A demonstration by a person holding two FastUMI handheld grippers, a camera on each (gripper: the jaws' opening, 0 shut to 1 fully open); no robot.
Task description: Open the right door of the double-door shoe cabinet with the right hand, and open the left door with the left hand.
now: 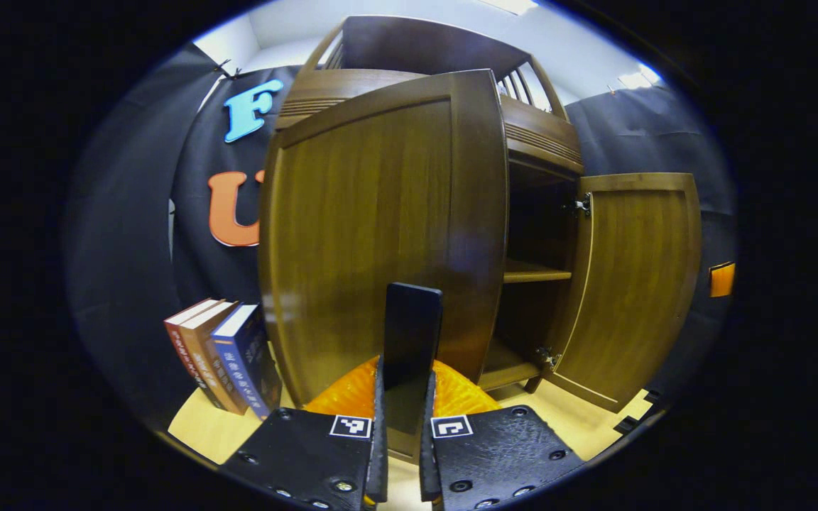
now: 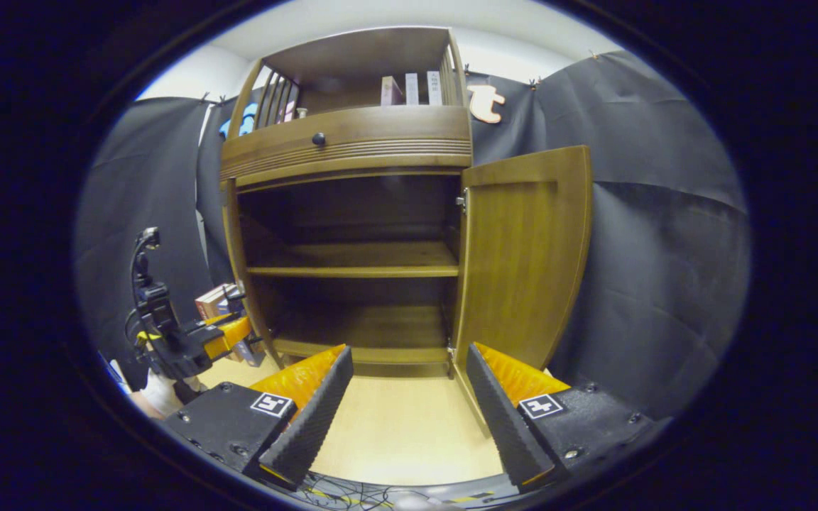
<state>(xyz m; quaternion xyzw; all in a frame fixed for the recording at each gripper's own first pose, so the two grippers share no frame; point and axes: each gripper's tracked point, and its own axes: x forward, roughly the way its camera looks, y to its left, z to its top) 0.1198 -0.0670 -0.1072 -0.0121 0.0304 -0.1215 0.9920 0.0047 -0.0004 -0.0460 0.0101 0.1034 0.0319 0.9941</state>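
Cabinet (image 2: 352,270) fills the middle of the right gripper view with its shelves bare; its right door (image 2: 522,255) stands swung out at centre right, and its left door (image 1: 380,234) fills the centre of the left gripper view. The left gripper (image 1: 402,426), bottom centre there, is closed on the black handle (image 1: 412,333) of that door. The right gripper (image 2: 405,411), at the bottom of its own view, gapes wide and holds nothing, and books (image 1: 221,355) stand at lower left beside the cabinet.
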